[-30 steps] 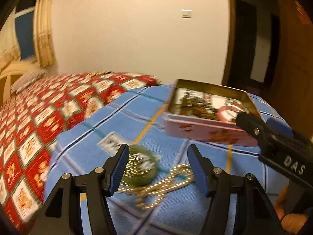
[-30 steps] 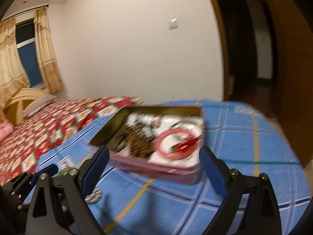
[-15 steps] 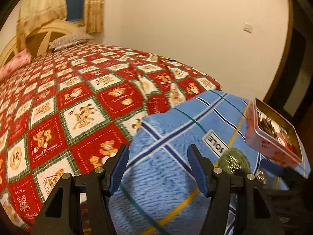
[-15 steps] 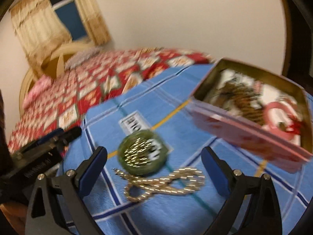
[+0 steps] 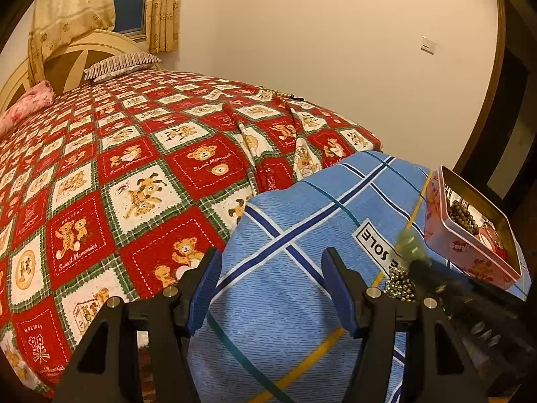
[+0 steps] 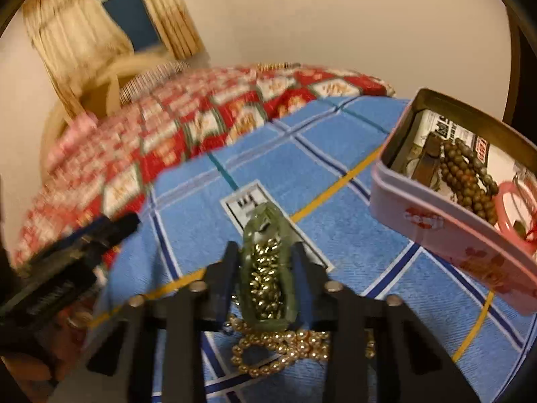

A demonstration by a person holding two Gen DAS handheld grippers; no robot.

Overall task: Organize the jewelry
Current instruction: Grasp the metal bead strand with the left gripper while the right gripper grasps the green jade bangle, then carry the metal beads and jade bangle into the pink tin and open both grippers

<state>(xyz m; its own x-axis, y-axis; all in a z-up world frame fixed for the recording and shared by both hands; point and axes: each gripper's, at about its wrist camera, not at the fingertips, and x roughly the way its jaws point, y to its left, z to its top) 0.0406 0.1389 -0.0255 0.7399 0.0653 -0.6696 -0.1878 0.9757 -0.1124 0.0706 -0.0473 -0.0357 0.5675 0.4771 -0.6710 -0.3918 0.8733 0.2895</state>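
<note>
My right gripper (image 6: pixel 266 268) is shut on a green bangle (image 6: pixel 268 235) wound with small gold beads, held on edge between the pads. A gold bead chain (image 6: pixel 285 349) lies on the blue cloth under it. The open pink tin (image 6: pixel 436 215) at the right holds brown beads (image 6: pixel 470 178) and a pink bangle (image 6: pixel 517 208). My left gripper (image 5: pixel 272 288) is open and empty over the left edge of the blue cloth; the bangle (image 5: pixel 407 241), the chain (image 5: pixel 401 283) and the tin (image 5: pixel 463 245) show at its right.
A blue checked cloth (image 5: pixel 302 235) lies on a bed with a red bear-pattern quilt (image 5: pixel 134 174). Pillows (image 5: pixel 117 65) and a headboard are at the far left. A dark doorway (image 5: pixel 510 100) is at the right. The left gripper shows at the left in the right wrist view (image 6: pixel 67 262).
My right gripper has closed on the green bangle and tipped it up on edge. My left gripper has swung left, away from the jewelry, and stays open.
</note>
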